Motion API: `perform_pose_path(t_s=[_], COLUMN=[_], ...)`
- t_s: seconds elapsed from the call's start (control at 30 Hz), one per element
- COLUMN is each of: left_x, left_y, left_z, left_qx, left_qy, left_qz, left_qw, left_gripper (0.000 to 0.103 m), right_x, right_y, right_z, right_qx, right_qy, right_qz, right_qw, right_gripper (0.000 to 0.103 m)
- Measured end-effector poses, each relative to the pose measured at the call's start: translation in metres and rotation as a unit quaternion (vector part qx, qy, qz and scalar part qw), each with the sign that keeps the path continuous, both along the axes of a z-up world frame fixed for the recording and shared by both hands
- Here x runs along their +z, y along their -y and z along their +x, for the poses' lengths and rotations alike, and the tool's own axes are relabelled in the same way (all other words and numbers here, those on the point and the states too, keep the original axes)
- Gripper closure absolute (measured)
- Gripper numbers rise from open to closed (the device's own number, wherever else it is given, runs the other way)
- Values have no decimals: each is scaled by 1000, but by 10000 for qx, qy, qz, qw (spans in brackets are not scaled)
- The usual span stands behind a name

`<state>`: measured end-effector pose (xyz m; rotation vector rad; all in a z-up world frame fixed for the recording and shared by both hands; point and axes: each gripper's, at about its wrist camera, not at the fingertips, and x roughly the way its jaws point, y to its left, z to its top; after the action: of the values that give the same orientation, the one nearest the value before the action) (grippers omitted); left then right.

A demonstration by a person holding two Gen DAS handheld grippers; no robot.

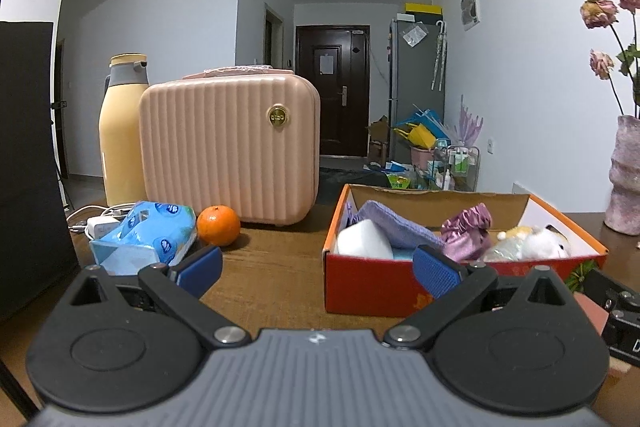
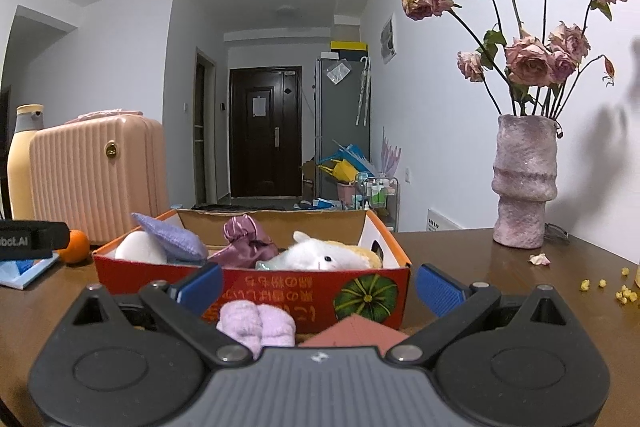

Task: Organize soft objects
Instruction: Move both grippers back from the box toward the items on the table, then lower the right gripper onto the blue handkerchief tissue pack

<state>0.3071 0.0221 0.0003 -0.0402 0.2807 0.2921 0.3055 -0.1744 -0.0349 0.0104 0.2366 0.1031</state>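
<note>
I hold both grippers low over the table (image 2: 460, 259), fingers spread wide and gripping nothing. The right gripper (image 2: 318, 285) faces the red box (image 2: 256, 285), which already carries a white plush (image 2: 320, 255), a purple pouch (image 2: 244, 241), a lilac cloth (image 2: 168, 235) and a white block (image 2: 140, 247). One soft thing is outside it: a lilac roll (image 2: 258, 321) lying between my right fingers, close to the gripper body and just short of the box wall, beside a red-brown flap (image 2: 356, 331).

The left gripper (image 1: 318, 269) looks past the box corner (image 1: 360, 283), its right fingertip in front of that corner, with a tissue pack (image 1: 148, 231) and an orange (image 1: 218, 225) beyond its left fingertip.

My worry is the roll: it sits so near the gripper body that the tips may close ahead of it, or pinch only its fluff and let it slip on the lift. Pushing forward could also shove the box, and the full box leaves little room, so the roll may perch on the plush and tumble out. The vase (image 2: 524, 183), well right of the right fingers, could tip on a wide swing.
</note>
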Motion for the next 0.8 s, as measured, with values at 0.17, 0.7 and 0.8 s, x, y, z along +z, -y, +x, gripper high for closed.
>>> perform_pose_path(t_s=[0.17, 0.7, 0.8], left_x=[-3, -18, -21], left_y=[4, 25, 29], left_z=[-13, -53, -54], left_qx=[-104, -589, -645], left_qy=[-105, -462, -518], left_qz=[28, 43, 89], left_qw=[9999, 9972, 9965], left_gripper=[0, 0, 0], right_x=[-1, -1, -1], right_y=[6, 25, 28], right_z=[-12, -43, -45], right_qx=[27, 66, 61], right_qy=[-54, -214, -236], right_qz=[-6, 19, 38], right_qw=[10000, 9997, 9997], right_gripper=[0, 0, 0])
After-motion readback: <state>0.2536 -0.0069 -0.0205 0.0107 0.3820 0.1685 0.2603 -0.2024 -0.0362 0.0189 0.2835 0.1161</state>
